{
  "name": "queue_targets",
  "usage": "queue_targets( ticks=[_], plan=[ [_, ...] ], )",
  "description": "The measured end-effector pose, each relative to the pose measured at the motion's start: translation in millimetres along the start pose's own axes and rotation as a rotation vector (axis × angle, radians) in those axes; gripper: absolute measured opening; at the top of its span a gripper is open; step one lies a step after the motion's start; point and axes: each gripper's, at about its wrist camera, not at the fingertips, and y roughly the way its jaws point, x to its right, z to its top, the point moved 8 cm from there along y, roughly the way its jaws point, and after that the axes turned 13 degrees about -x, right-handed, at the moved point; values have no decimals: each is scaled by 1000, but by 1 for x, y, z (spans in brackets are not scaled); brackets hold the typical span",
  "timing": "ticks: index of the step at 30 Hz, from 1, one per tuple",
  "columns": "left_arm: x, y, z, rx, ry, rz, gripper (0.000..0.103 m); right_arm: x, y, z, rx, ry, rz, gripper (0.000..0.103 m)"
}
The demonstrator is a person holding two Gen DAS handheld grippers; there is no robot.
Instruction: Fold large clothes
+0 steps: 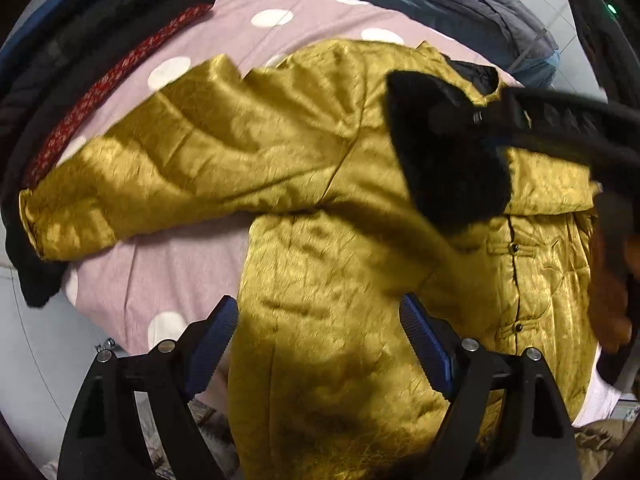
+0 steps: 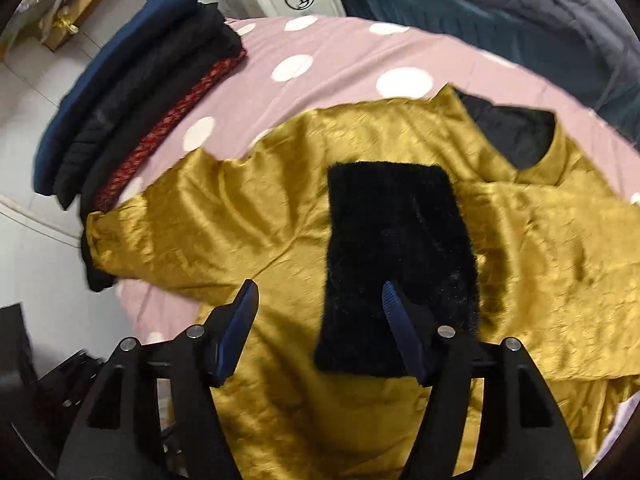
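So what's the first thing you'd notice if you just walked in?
The shiny gold satin jacket spread across the pink polka-dot bedsheet, one sleeve with a black furry cuff folded over its middle. At the bed's left edge sits a stack of folded dark clothes. Both tools, left and right, hang open above the jacket.
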Motion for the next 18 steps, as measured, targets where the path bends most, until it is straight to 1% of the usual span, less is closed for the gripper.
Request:
queue_targets(
  ticks=[1,4,7,8,9,10,12,14,16,18],
  plan=[
    [4,-2,4,6,6,1,81,1,-3,-3,3,4,21,65],
    [12,-3,14,10,19,-7,81,27,-21,-13,48,53,13,65],
    [21,-3,25,11,35,-16,81,86,-51,-26,109,189,-19,65],
    [26,-4,30,16,38,-24,81,113,-64,-33,135,250,-32,65],
    [31,-7,38,26,41,-35,81,142,-79,-43,164,317,-46,65],
    [35,-9,44,35,41,-45,81,160,-88,-50,181,357,-54,65],
    [48,-14,60,48,43,-72,81,207,-113,-70,221,462,-67,65],
    [67,-14,77,45,60,-93,81,250,-130,-91,241,557,-81,65],
    [88,-3,93,22,93,-99,81,284,-136,-109,232,632,-74,65],
    [101,13,100,-17,102,-96,81,305,-137,-124,221,674,-82,65]
  ],
)
